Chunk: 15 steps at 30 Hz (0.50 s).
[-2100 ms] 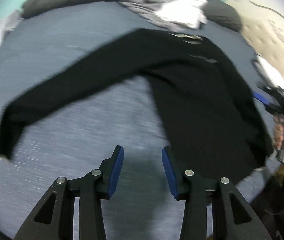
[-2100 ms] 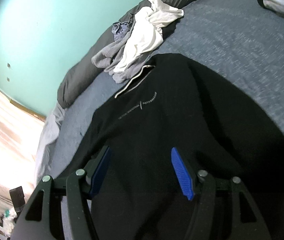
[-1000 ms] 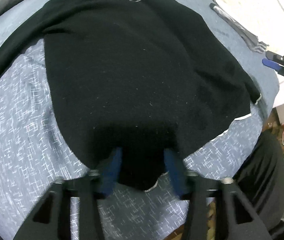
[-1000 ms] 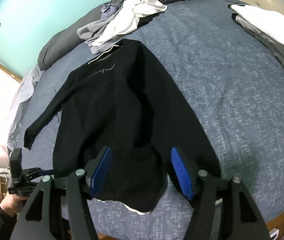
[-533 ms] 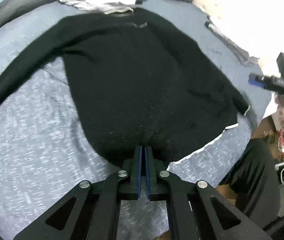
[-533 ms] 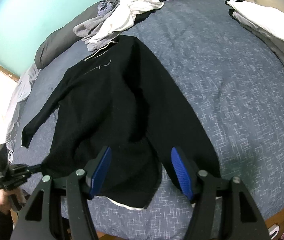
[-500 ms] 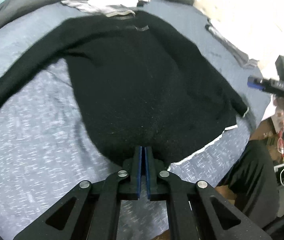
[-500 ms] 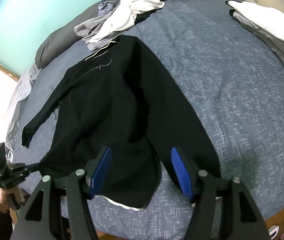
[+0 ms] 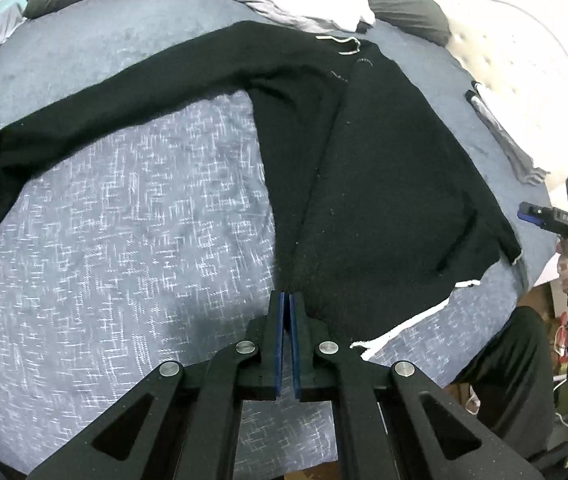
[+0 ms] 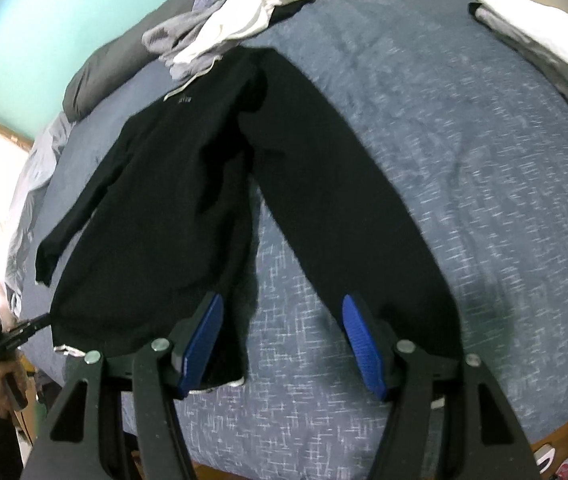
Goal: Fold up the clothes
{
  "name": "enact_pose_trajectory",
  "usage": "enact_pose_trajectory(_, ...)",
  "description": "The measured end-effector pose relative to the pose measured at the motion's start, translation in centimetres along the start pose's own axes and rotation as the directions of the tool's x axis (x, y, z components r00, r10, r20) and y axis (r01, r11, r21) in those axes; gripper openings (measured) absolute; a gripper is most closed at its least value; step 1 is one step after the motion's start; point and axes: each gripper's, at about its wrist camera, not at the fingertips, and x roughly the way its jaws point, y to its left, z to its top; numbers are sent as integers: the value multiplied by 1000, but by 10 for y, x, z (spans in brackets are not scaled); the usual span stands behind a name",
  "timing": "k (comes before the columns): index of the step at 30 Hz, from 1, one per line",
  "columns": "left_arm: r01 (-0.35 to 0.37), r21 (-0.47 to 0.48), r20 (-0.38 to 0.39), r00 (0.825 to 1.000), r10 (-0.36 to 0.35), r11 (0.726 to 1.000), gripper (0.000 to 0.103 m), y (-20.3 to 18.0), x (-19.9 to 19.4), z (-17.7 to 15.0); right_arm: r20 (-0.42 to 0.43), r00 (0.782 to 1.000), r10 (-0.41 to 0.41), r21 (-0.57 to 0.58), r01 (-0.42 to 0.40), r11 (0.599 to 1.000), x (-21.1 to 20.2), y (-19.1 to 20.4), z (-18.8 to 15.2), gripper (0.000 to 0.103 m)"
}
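Note:
A black long-sleeved sweater (image 9: 383, 184) lies on the blue-grey bed (image 9: 124, 264). My left gripper (image 9: 287, 300) is shut on the sweater's bottom hem and holds that side lifted, so a fold line runs up the body. One sleeve (image 9: 96, 116) stretches out to the left. In the right wrist view the sweater (image 10: 172, 208) shows with its other sleeve (image 10: 343, 184) spread toward the near edge. My right gripper (image 10: 282, 320) is open and empty, above the bed between the body and that sleeve.
A heap of grey and white clothes (image 10: 236, 20) lies beyond the sweater's collar, next to a dark pillow (image 9: 407, 8). Folded white and grey garments (image 10: 543, 44) are stacked at the right of the bed. The bed's near wooden edge (image 10: 563, 436) is close.
My left gripper closed on the hem and has drawn it over to the left, creasing the body. My right gripper has moved right and lower, now over the sleeve side, still open.

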Motion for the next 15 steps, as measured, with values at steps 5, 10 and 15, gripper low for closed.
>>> enact_pose_trajectory(5,4,21,0,1000,-4,1000,3,-6,3,3,-87,996,32,-26,-35,999,32,14,-8,64)
enact_pose_trajectory(10,10,23,5,1000,-10,1000,3,-8,2,6,-139,988,73,-48,-81,996,55,30,-10,64)
enact_pose_trajectory(15,14,33,8,1000,-14,999,3,-13,0,6,-197,976,96,-75,-113,991,74,43,-15,63)
